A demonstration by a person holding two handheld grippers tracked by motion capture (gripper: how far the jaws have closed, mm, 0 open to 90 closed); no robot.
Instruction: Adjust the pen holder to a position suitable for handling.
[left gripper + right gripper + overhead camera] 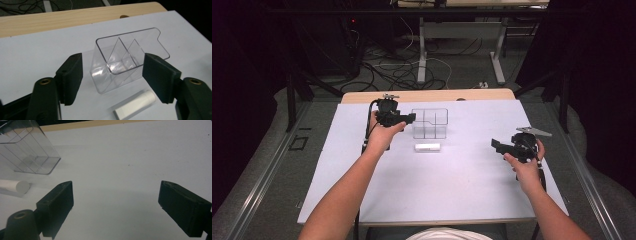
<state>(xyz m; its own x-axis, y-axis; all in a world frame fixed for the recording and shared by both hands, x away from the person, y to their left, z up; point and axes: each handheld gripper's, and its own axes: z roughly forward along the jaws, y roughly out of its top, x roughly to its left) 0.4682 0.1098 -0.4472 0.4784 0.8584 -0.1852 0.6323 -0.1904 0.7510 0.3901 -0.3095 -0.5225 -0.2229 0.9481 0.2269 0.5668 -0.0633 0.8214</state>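
Organizer [430, 123] (clear) stands beside left claw [411, 118].

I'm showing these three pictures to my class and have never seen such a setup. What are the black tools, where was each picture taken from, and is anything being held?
A person holds a two-jaw tool in each hand: the left gripper and right gripper. One picture looks down from above the white table; the other two come from cameras riding on each gripper, looking along its black jaws. On the table stand a clear divided container and, in front of it, a small white tube. Both grippers are open and hold nothing.
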